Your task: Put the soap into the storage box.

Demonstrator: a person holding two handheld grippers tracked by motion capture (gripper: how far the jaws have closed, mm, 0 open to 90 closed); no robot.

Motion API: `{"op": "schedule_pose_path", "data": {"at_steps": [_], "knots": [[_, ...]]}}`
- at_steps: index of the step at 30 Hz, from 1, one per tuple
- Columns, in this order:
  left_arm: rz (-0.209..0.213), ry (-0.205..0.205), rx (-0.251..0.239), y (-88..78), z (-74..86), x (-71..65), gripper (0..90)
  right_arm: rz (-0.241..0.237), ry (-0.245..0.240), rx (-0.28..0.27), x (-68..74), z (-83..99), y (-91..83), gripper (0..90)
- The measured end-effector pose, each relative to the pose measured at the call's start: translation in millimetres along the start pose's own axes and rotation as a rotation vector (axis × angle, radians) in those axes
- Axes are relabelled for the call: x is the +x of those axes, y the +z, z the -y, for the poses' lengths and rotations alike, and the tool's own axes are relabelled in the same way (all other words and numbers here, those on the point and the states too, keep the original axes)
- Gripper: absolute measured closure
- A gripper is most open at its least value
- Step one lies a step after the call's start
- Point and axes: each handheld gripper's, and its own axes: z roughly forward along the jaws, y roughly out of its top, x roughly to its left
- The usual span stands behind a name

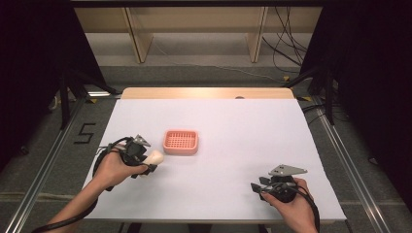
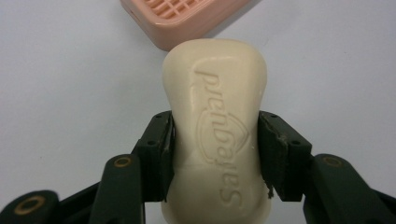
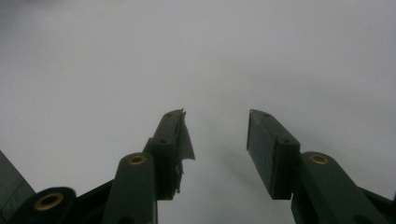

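White table (image 1: 233,160) stood on grey floor, dark room, wooden shelving behind. Pink slatted tray (image 1: 180,141) sat left of centre. Left tool (image 2: 215,156) clamped cream soap bar (image 2: 217,126) by its sides, just short of tray. Right tool (image 3: 215,154) gaped empty, near front right edge.

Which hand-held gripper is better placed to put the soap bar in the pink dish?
Left. The left hand-held gripper already clamps the soap bar beside the pink dish; the right hand-held gripper is open, farther away.
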Motion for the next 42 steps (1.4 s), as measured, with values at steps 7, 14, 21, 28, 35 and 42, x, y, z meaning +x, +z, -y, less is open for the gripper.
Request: {"op": "schedule_pose_path", "data": {"at_steps": [7,14,21,28,35,42], "knots": [[-0.001,0.010,-0.006,-1.4,-3.4,0.0,48.8,-0.001,-0.005,-0.002,-0.2,0.1,0.2,56.9],[-0.002,0.013,-0.015,-0.9,-6.9,-0.5,48.8,-0.004,0.005,-0.014,-0.1,0.3,0.6,56.8],[0.000,0.023,-0.009,-0.7,-10.8,-1.3,48.8,-0.001,0.047,0.003,3.6,0.5,-1.9,56.8],[-0.004,0.028,-0.026,-1.2,-13.8,-1.3,48.8,0.005,0.029,-0.004,2.4,0.4,-1.9,56.7],[-0.005,0.035,-0.035,-1.8,-16.6,-0.8,48.8,-0.006,0.045,0.002,3.3,0.8,-1.9,56.7],[-0.002,0.043,-0.032,-1.7,-19.7,-1.6,48.8,0.008,0.011,-0.004,0.7,0.7,-2.6,56.7]]}}
